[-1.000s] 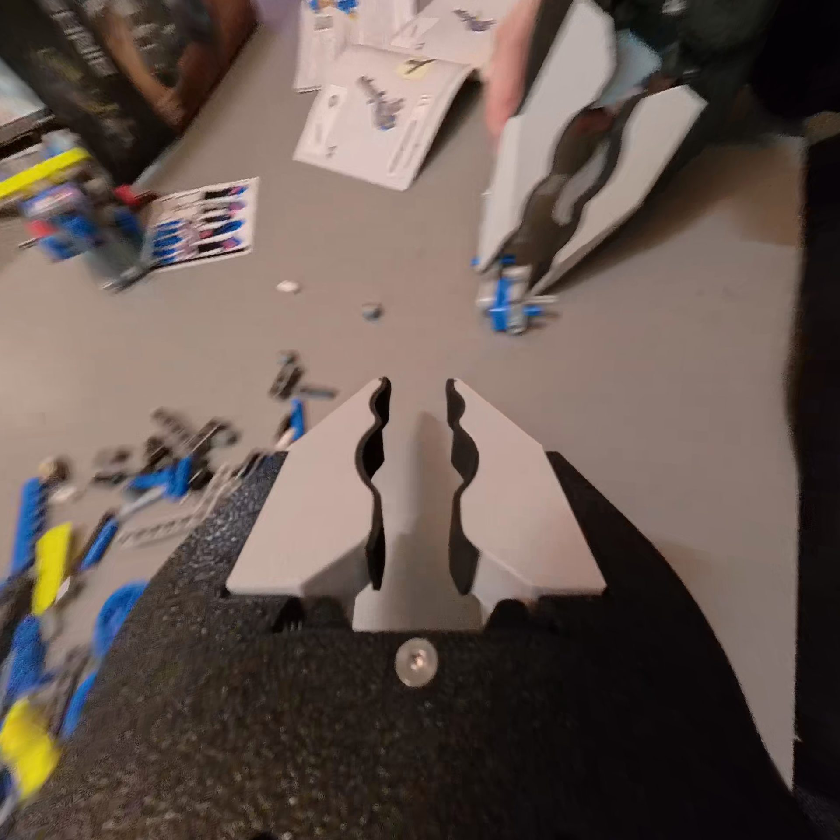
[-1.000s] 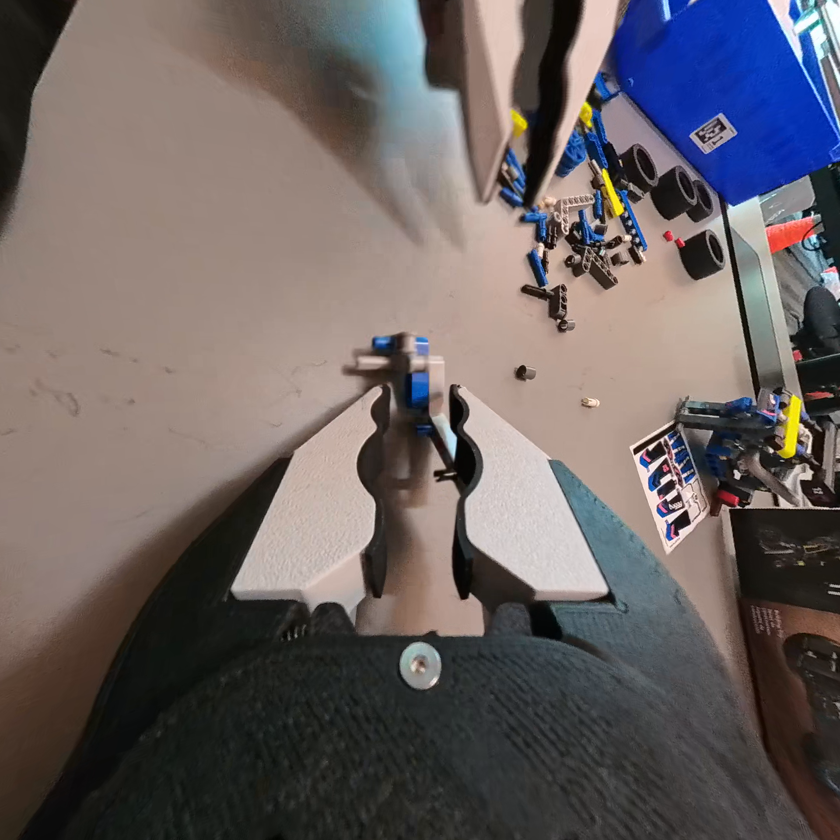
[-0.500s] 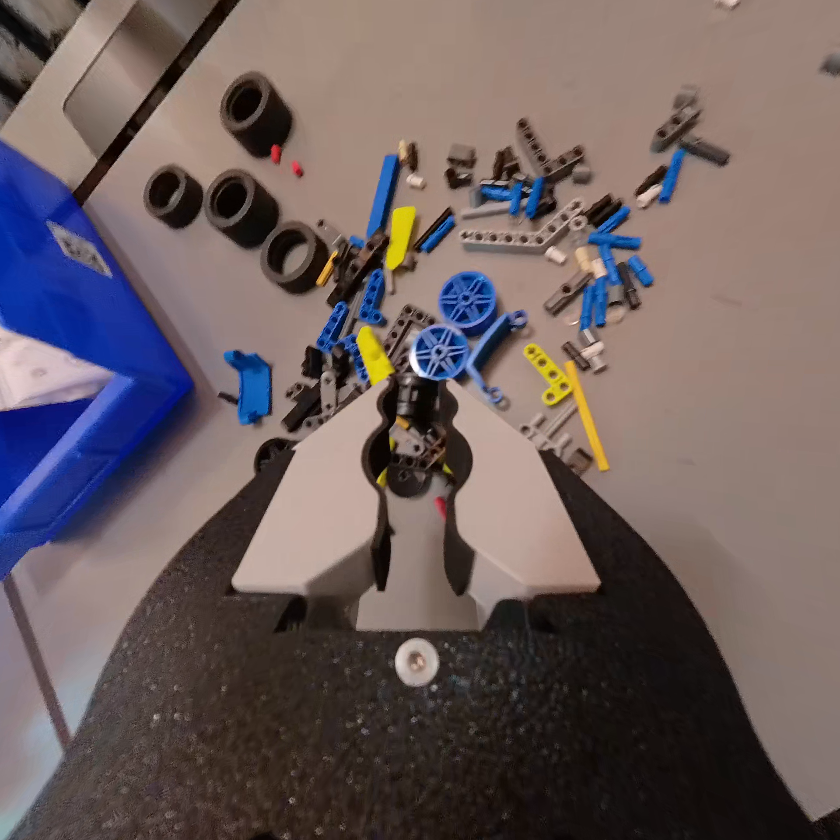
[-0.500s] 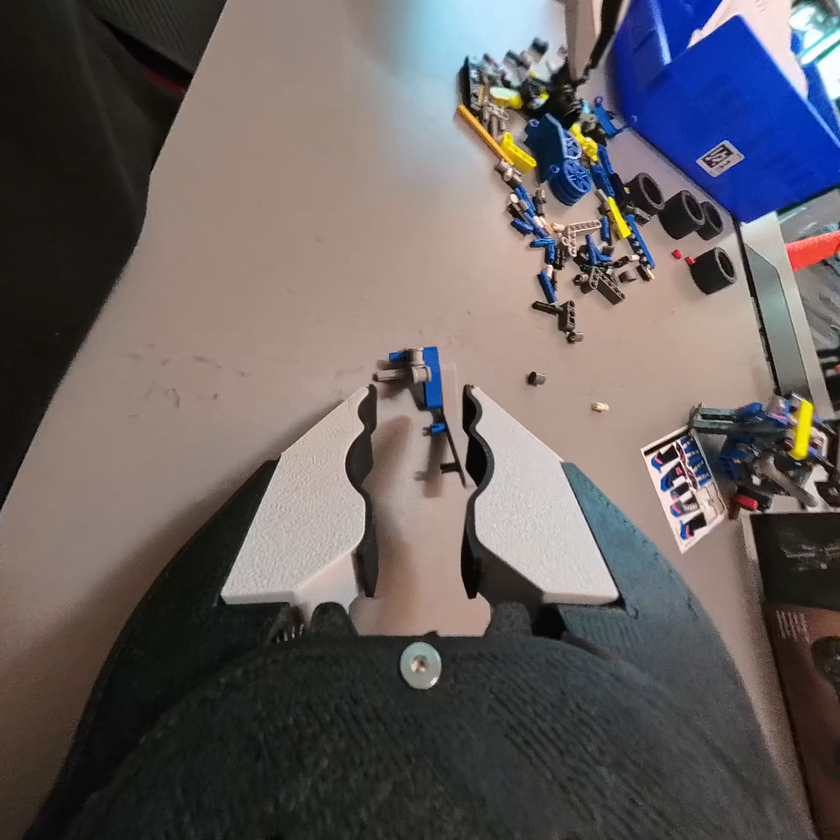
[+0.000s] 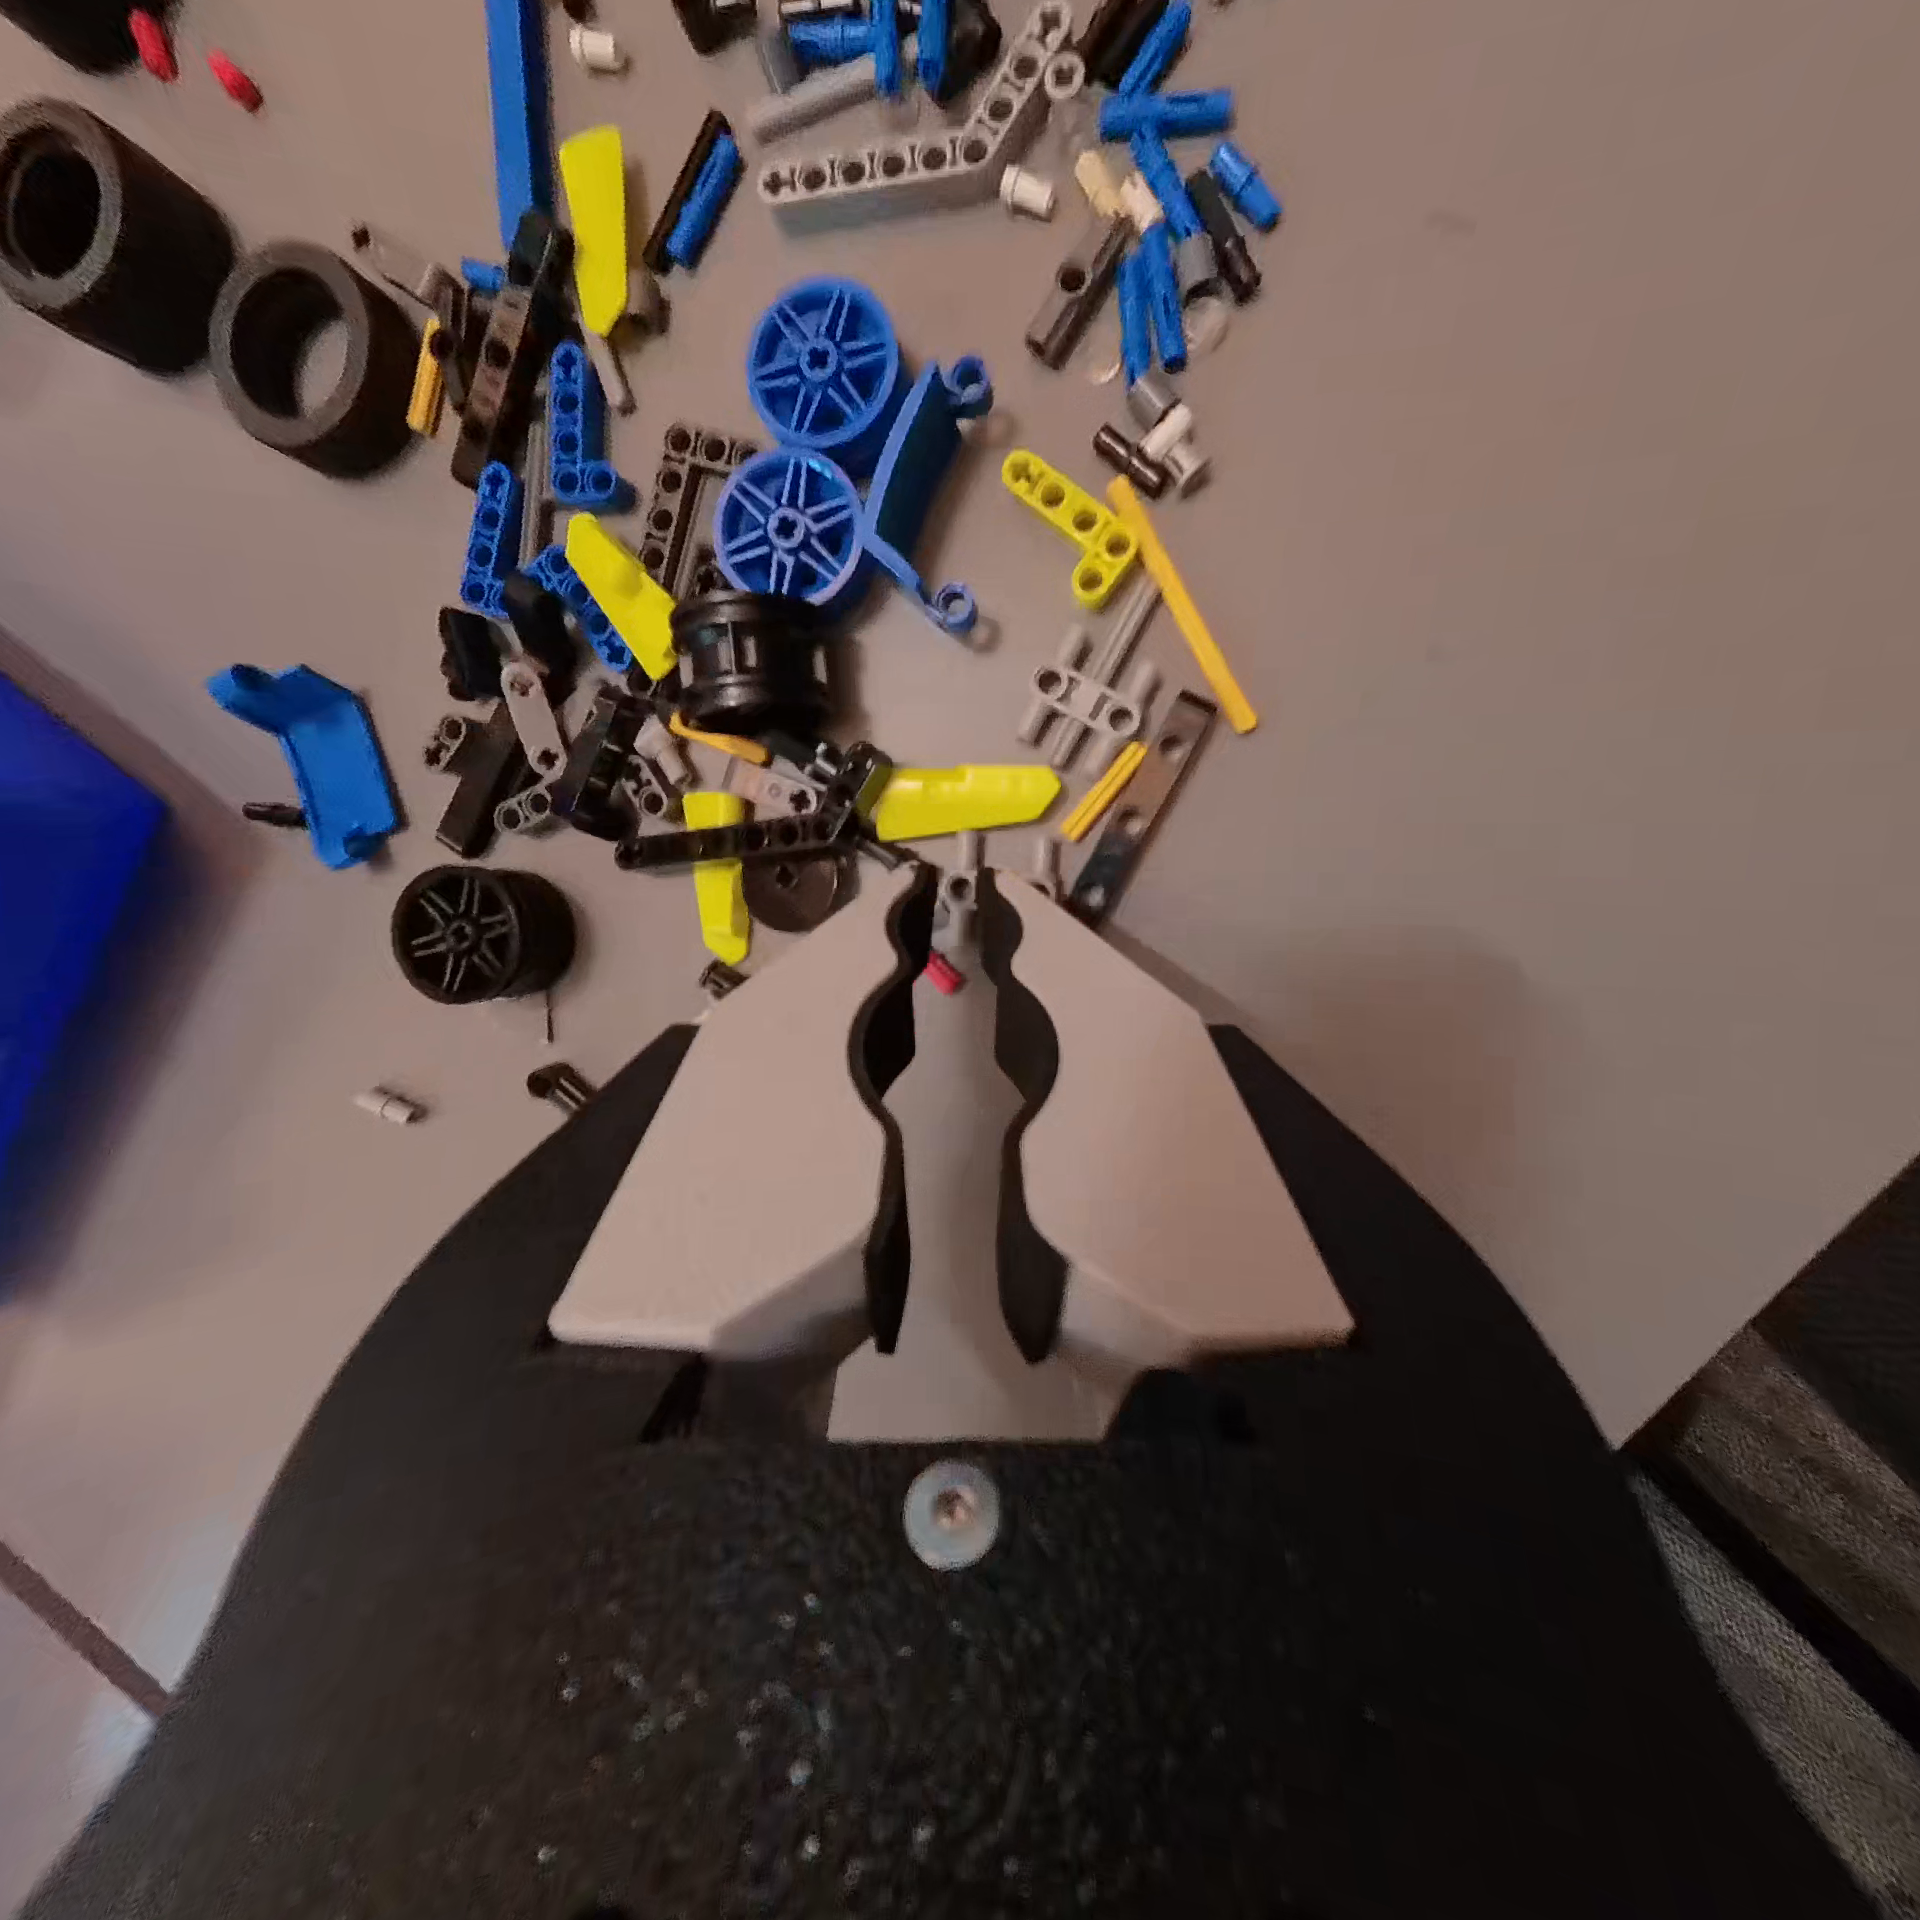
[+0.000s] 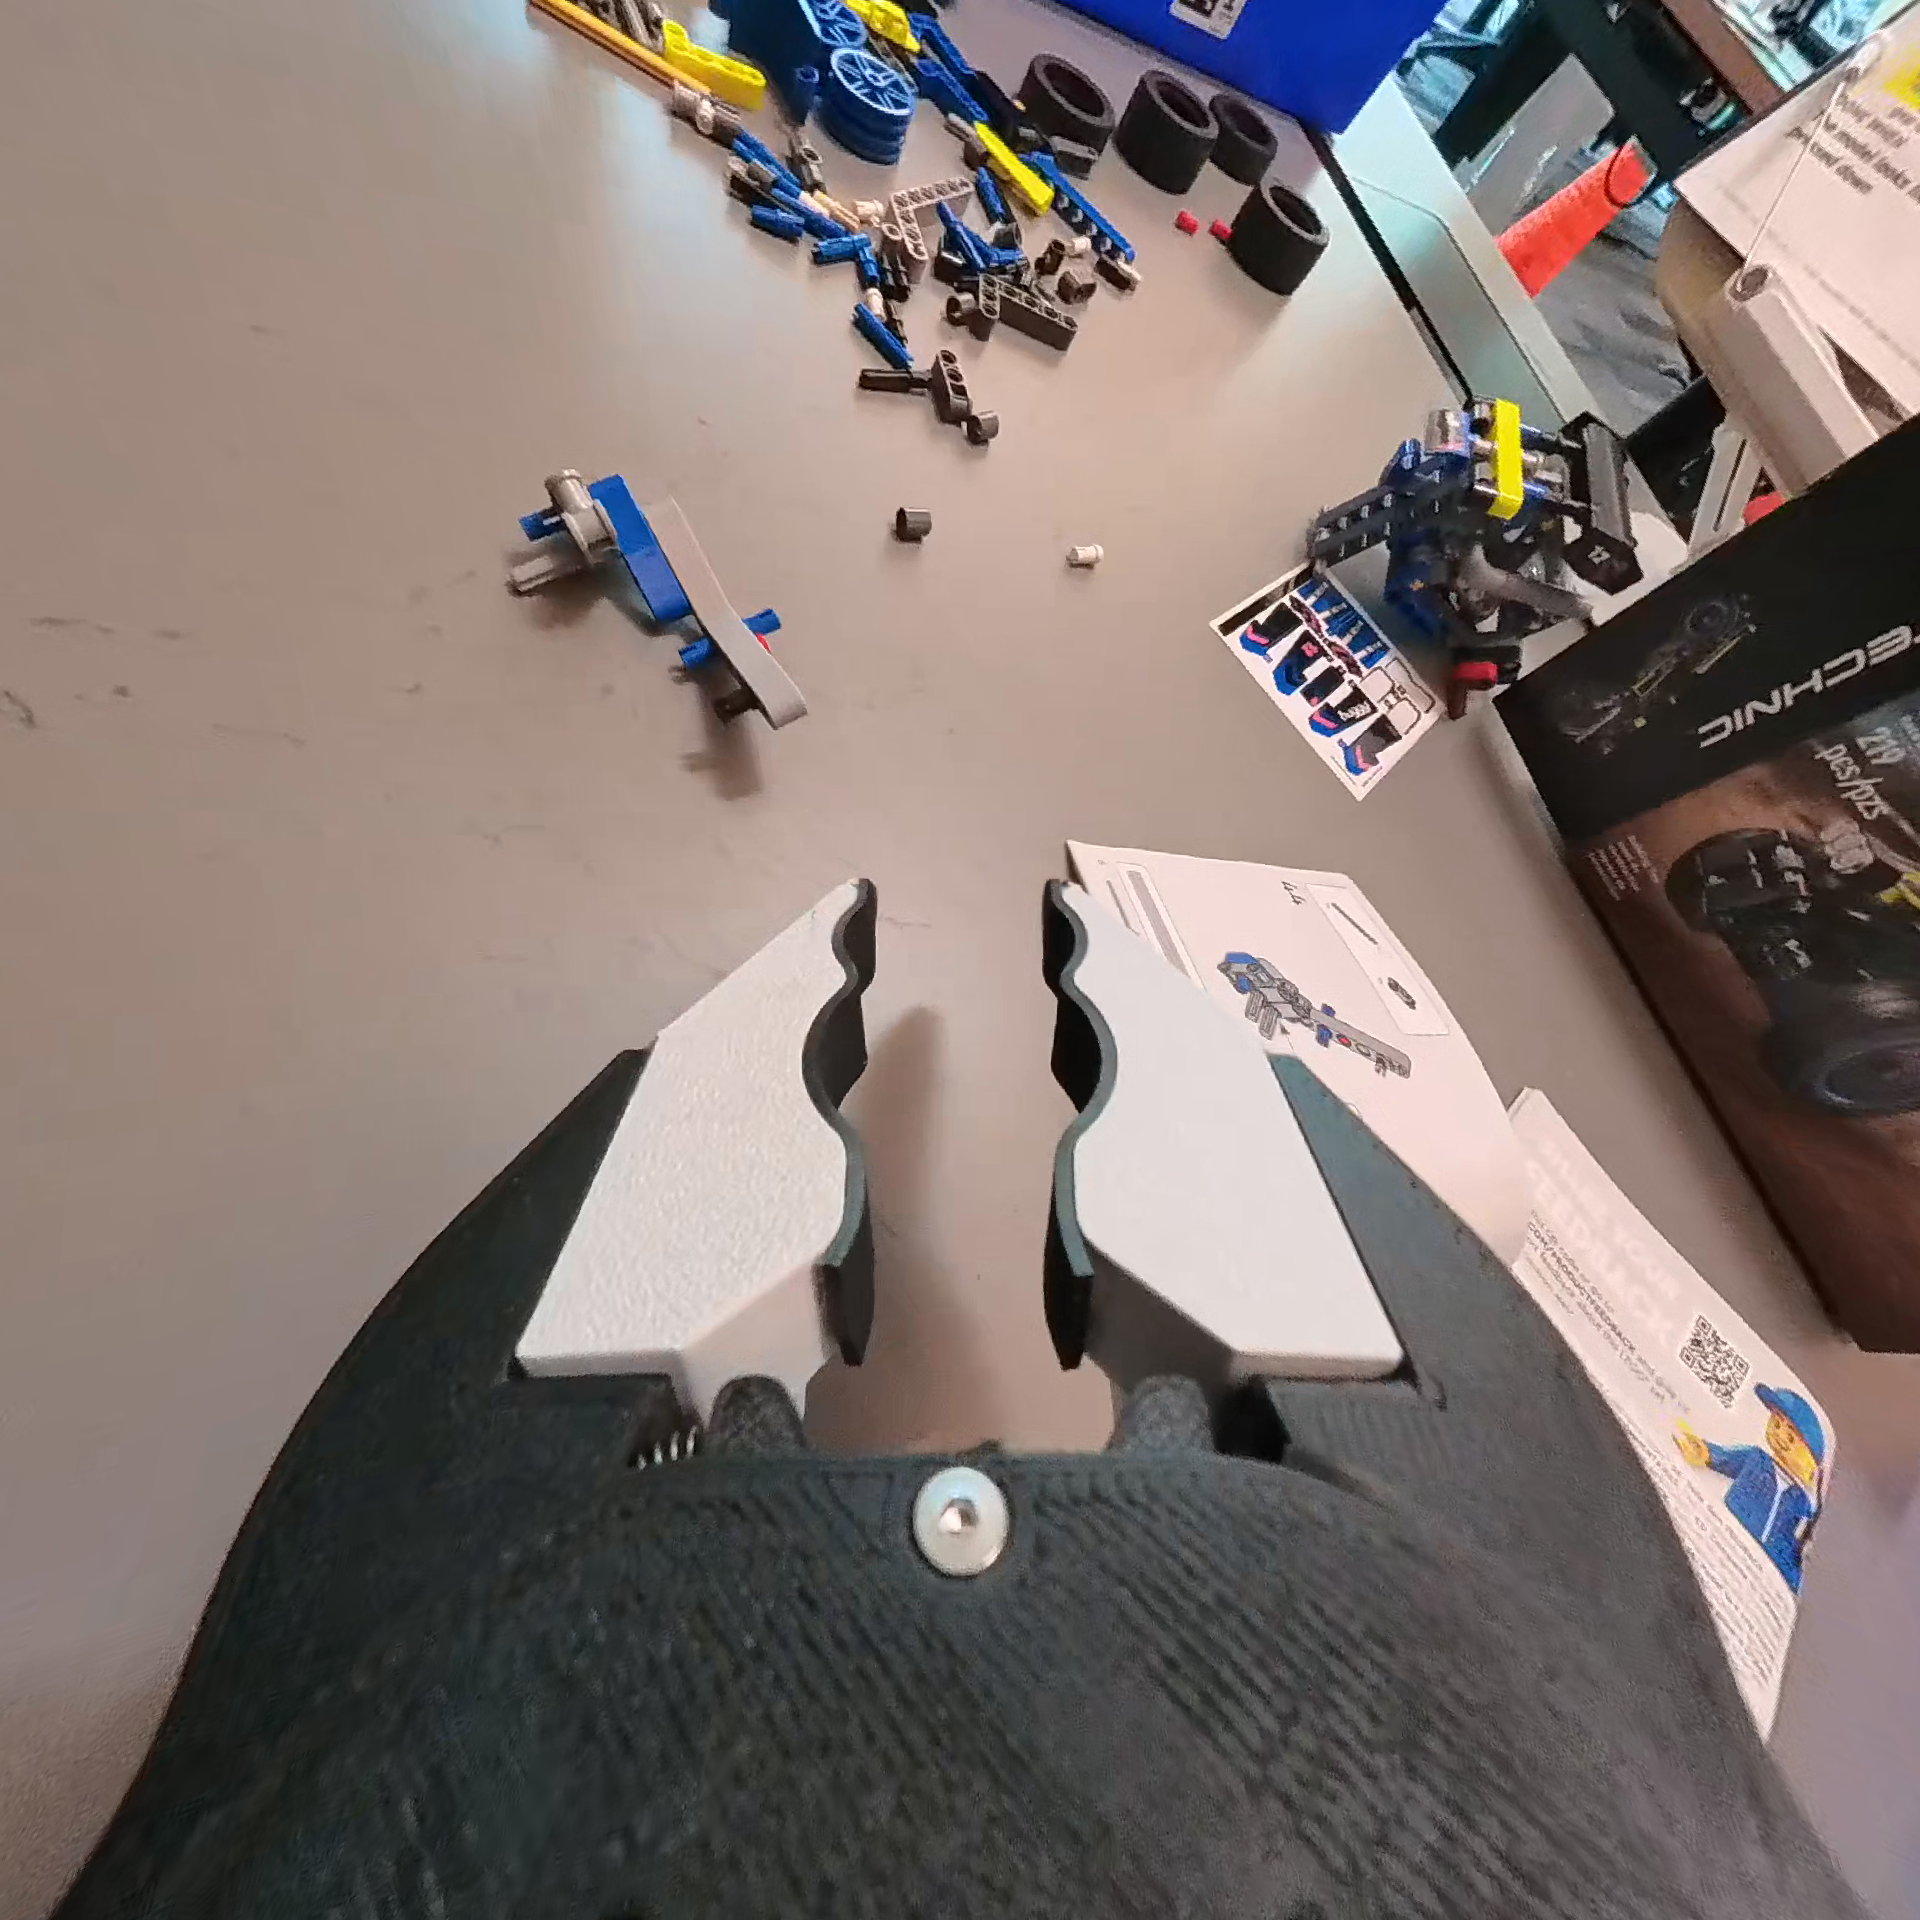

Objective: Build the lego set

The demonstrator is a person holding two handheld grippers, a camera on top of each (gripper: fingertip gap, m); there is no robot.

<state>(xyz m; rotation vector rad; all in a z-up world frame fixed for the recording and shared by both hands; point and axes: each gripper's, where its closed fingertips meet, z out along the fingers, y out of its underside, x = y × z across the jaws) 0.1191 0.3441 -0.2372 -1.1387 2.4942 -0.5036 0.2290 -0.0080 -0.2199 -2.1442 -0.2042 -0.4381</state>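
- the grey table (image 6: 312, 935) is the biggest thing here and carries everything; in the right wrist view a blue bin (image 6: 1278, 31) sits at its far edge, the dark lego box (image 6: 1766, 935) stands at my right, and past the table edge there is room clutter with an orange cone (image 6: 1558, 223).
- an open instruction booklet (image 6: 1299, 966) lies just beside my right gripper (image 6: 958, 904), with a sticker sheet (image 6: 1325, 675) beyond it.
- the part-built model (image 6: 1475, 530) stands near the box, and a small blue and grey subassembly (image 6: 665, 592) lies alone on bare table ahead of my right gripper, whose jaws stand apart with nothing between them.
- the loose parts pile (image 5: 790, 520) fills the left wrist view: black tyres (image 5: 291, 364), blue wheel hubs (image 5: 821, 364), yellow panels (image 5: 966, 800), beams and pins.
- my left gripper (image 5: 956, 904) is at the near edge of that pile, its jaws nearly together with a small grey connector (image 5: 961, 894) and a red pin (image 5: 943, 975) in the gap; i cannot tell whether i actually grip the connector or hang above it.
- i judge the step to be picking one small part: come straight down, close on the connector alone, keep clear of the black beam (image 5: 748, 836) beside it, then lift slowly so nothing drags.
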